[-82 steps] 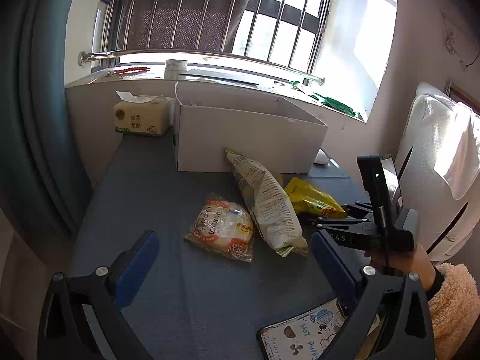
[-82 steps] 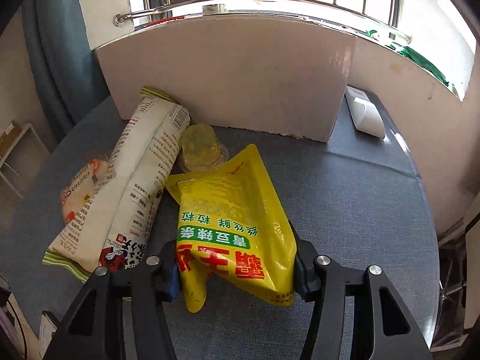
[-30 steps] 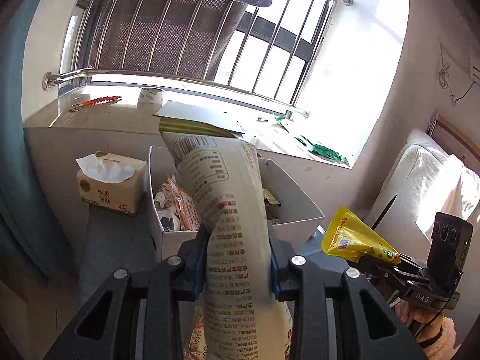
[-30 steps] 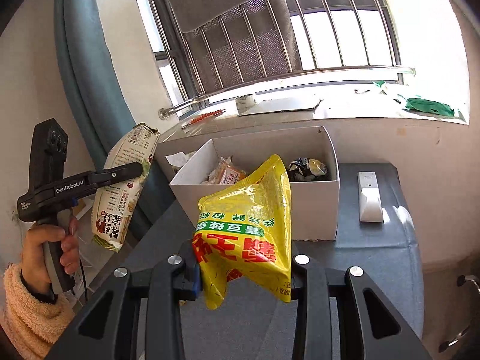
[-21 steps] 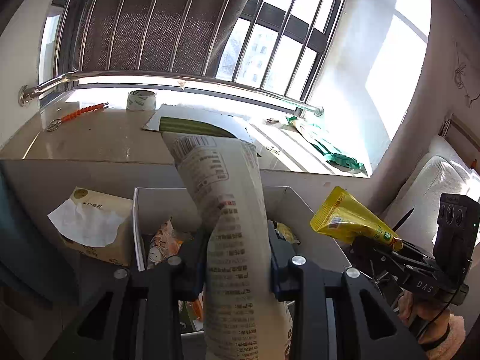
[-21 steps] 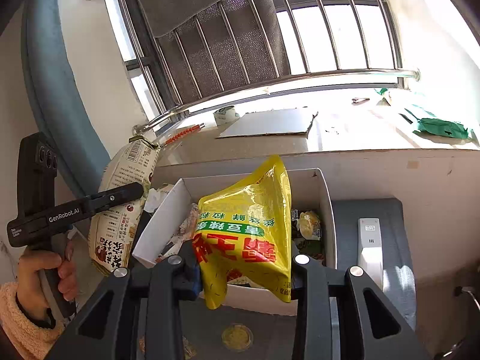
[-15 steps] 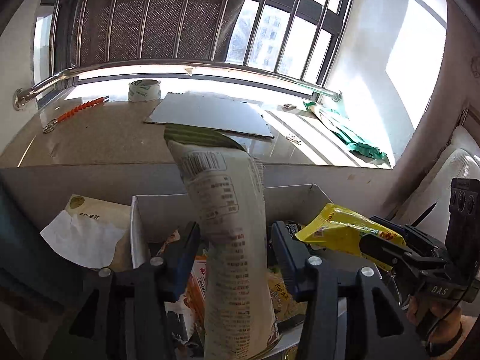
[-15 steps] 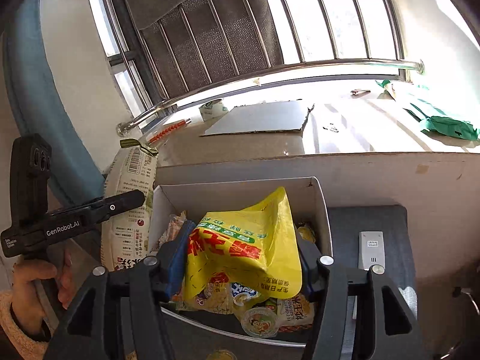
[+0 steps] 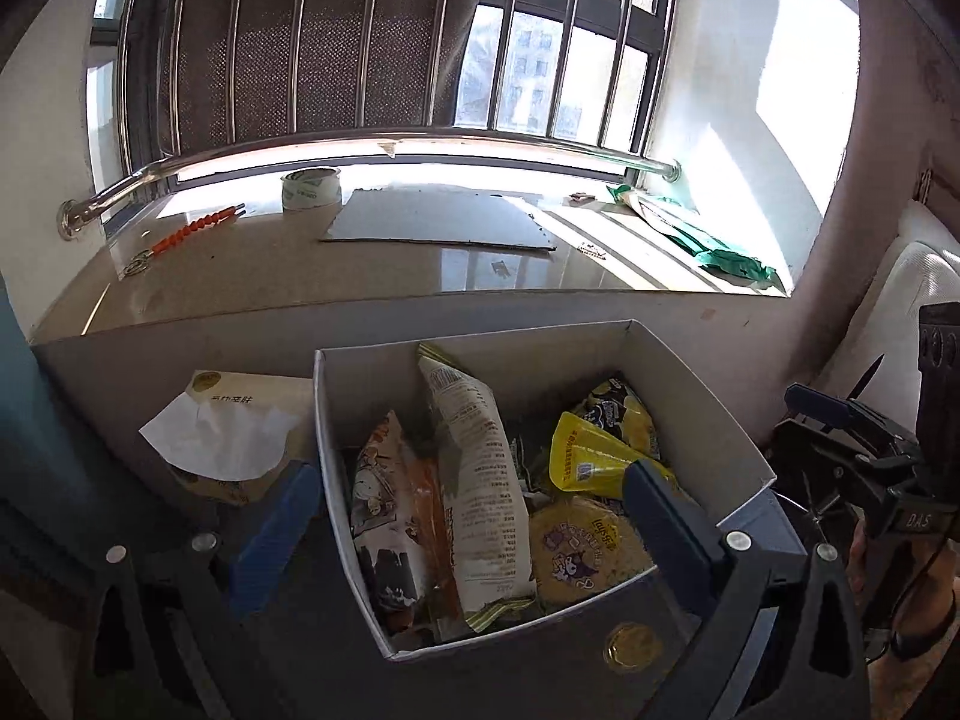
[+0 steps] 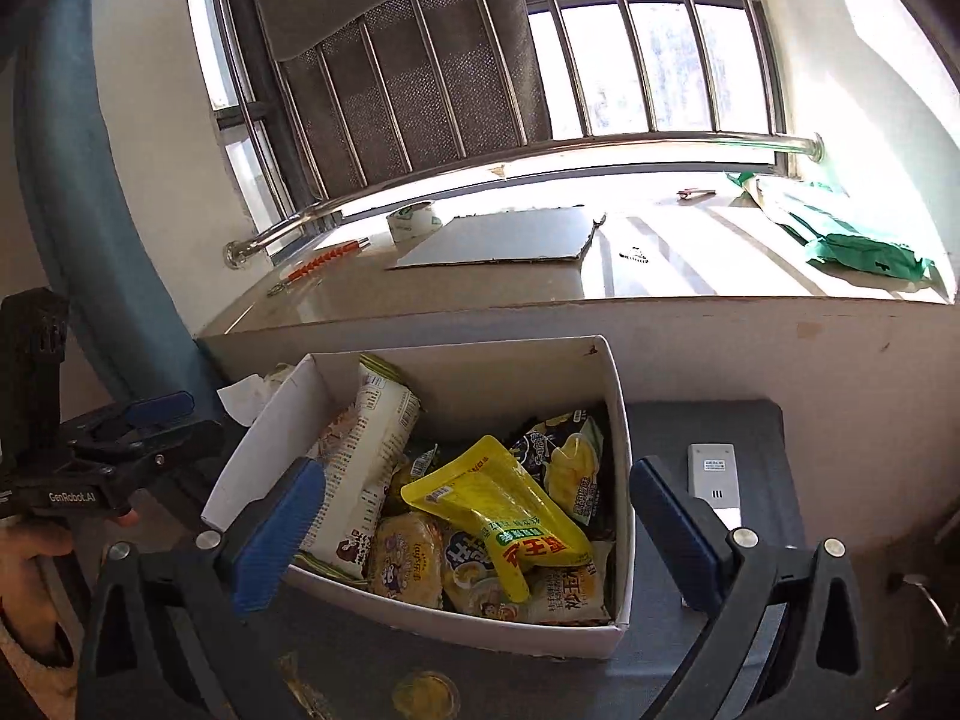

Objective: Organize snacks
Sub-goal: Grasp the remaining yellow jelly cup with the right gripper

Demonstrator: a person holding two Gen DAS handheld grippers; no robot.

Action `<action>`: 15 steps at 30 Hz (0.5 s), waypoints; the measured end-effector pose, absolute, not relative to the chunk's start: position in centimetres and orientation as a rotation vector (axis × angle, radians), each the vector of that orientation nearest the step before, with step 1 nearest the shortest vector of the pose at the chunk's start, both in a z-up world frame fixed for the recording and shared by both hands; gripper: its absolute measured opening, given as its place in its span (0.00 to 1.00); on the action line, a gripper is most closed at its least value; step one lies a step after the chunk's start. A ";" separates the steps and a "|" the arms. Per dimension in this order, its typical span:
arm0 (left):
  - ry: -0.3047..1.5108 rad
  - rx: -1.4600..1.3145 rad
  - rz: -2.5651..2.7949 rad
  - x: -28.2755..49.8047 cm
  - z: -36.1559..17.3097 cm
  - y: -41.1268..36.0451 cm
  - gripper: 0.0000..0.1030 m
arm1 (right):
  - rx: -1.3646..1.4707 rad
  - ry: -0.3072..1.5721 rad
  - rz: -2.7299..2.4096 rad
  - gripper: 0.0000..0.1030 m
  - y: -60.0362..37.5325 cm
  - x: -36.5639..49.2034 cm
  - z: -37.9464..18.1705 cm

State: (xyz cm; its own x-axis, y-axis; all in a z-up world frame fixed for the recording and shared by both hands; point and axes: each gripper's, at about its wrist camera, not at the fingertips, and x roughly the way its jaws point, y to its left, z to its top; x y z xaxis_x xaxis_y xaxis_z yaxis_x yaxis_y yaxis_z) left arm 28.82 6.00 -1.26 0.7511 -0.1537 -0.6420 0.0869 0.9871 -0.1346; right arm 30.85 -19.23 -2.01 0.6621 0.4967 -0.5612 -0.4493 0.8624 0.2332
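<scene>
A white cardboard box stands on the grey table, full of snacks. A long white snack bag leans inside it at the left. A yellow pouch lies on top of the other packets at the right. My left gripper is open and empty, held above the box's near side. My right gripper is open and empty above the box too. A small round yellow jelly cup lies on the table in front of the box.
A tissue box stands left of the white box. A white remote lies on the table at the right. Behind is a windowsill with a tape roll, a cardboard sheet and a green bag.
Both grippers have opened and let go. The white bag and the yellow pouch have dropped into the box. Both grippers have drawn back a little.
</scene>
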 end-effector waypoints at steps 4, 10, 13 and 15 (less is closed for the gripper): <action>0.665 -0.080 -0.151 24.0 -1.1 5.4 1.00 | 0.076 0.601 0.595 1.00 -19.9 26.2 -1.4; 0.578 -0.081 -0.182 15.2 -2.2 4.1 1.00 | 0.106 0.575 0.651 1.00 -21.6 18.4 -3.4; 0.563 -0.107 -0.203 10.8 -3.8 3.3 1.00 | 0.146 0.598 0.650 1.00 -22.5 15.3 -5.5; 0.579 -0.117 -0.209 8.9 -5.2 2.6 1.00 | 0.197 0.623 0.657 1.00 -23.2 13.8 -6.9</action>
State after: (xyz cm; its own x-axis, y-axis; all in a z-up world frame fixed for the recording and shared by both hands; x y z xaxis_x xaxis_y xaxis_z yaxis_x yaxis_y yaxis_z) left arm 8.86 2.64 -5.23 0.8165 -0.2283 -0.5303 0.1625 0.9722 -0.1683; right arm 13.82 -23.24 -6.89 0.6184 0.6243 -0.4773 -0.5099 0.7809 0.3608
